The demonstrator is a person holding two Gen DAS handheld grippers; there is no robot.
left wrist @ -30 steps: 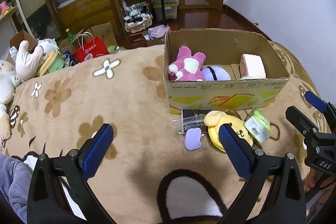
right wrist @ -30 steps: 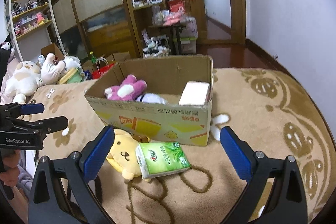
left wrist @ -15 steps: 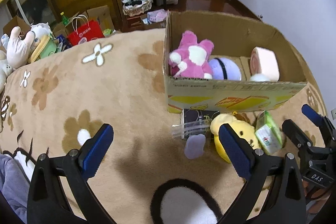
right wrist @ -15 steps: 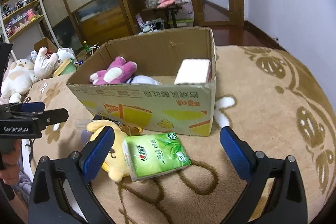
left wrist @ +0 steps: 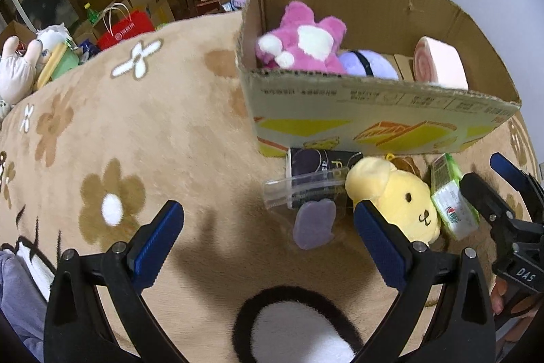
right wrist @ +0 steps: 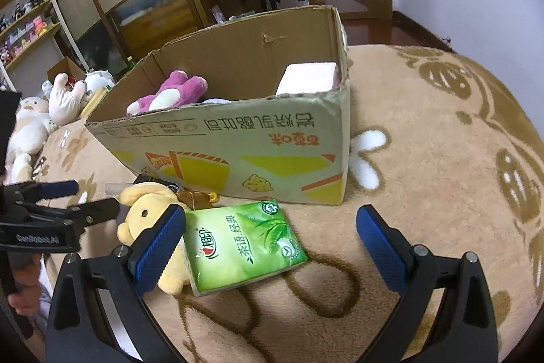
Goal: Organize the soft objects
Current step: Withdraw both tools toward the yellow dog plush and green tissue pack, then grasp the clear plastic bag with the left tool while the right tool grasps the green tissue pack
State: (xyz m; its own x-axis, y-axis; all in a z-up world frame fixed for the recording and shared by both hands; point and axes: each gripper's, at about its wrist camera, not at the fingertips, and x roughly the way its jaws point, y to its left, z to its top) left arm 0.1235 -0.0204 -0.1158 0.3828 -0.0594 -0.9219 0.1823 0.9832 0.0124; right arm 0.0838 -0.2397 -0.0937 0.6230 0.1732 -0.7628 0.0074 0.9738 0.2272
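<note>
Both the left gripper (left wrist: 268,240) and the right gripper (right wrist: 272,244) are black plastic frames with silver screws behind ribbed blue pads (right wrist: 159,244). White lettering marks each body; bare fingers (right wrist: 20,291) grip behind the jaws.

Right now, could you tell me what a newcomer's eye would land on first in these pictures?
Probably the open cardboard box on the flower-patterned tan blanket, with a pink plush toy and a pink swirl-roll cushion inside. Just in front of it lie a yellow plush dog and a green tissue pack, side by side. Both hand-held grippers, left and right, are open near them.
</note>
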